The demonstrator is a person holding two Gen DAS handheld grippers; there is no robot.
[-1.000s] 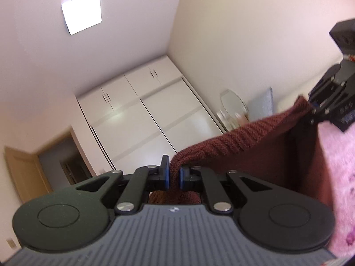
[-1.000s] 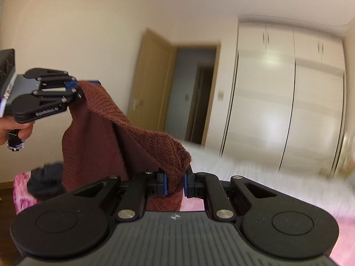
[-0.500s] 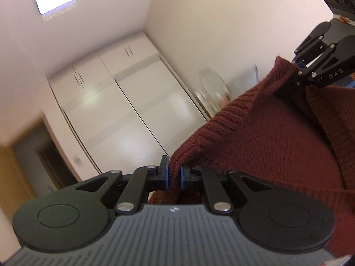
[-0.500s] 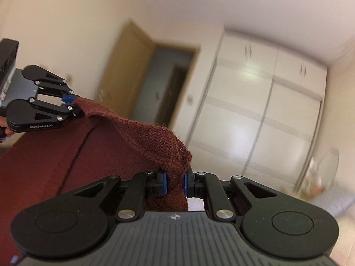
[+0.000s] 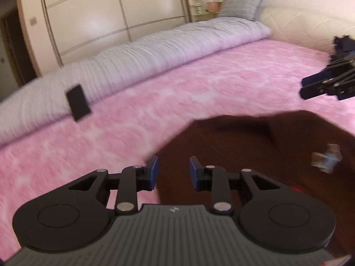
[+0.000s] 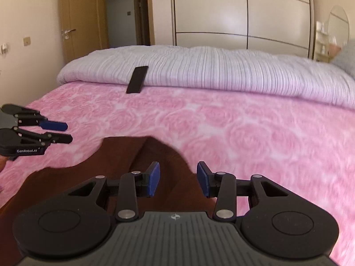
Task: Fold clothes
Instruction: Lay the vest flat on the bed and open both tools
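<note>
A dark maroon knit sweater (image 5: pixel 255 155) lies on the pink rose-patterned blanket (image 5: pixel 199 84); it also shows in the right wrist view (image 6: pixel 88 173). A pale label (image 5: pixel 325 158) shows on it. My left gripper (image 5: pixel 173 171) is open and empty just above the sweater's edge. My right gripper (image 6: pixel 178 178) is open and empty over the sweater's other edge. The right gripper also shows at the right of the left wrist view (image 5: pixel 308 87), and the left gripper at the left of the right wrist view (image 6: pixel 64 132), both open.
A rolled grey duvet (image 6: pixel 210 71) lies along the far side of the bed with a black remote (image 6: pixel 137 78) on it. A grey pillow (image 5: pixel 241 2) and dark clothes (image 5: pixel 344 44) lie near the headboard. White wardrobes (image 6: pixel 233 15) and a wooden door (image 6: pixel 82 20) stand behind.
Both grippers held the sweater up in the air, shut on its edge. They have come down to the bed and opened, and the sweater now lies on the blanket.
</note>
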